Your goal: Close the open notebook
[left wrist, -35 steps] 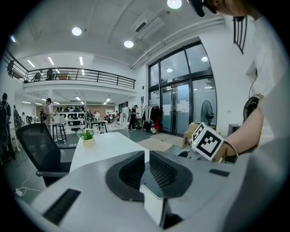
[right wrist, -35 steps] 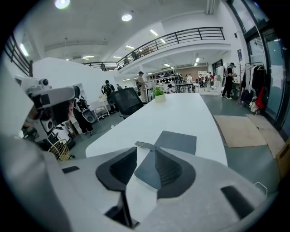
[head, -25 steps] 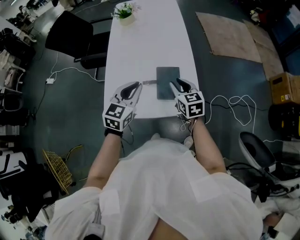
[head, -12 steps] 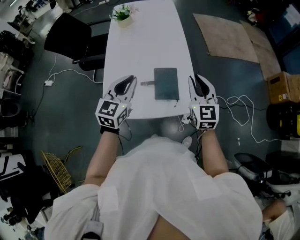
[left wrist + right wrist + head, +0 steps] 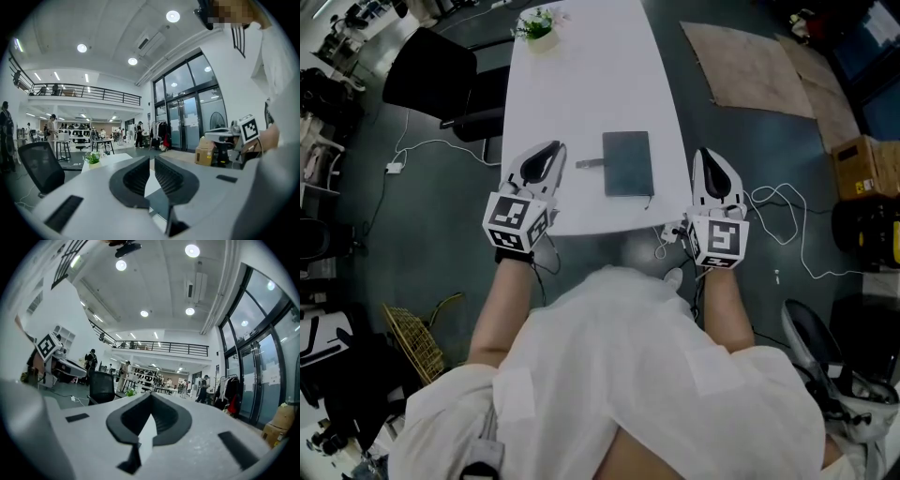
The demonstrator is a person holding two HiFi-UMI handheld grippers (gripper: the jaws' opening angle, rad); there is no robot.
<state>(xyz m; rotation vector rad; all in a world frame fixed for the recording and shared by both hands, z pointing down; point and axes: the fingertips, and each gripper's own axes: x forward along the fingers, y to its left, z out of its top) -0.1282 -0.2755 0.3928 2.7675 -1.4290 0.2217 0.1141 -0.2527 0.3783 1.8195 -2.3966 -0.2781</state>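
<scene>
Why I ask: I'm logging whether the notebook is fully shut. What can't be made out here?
- Head view: the notebook is too small to tell whether its cover lies fully flat.
- Head view: the small grey thing left of it is too small to name.
- Left gripper view: the left tool hides most of the notebook.
- Right gripper view: the notebook is out of frame.

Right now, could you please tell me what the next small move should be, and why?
Probably just withdraw both grippers: the notebook lies closed on the table, and the left gripper and right gripper flank it, empty.
</scene>
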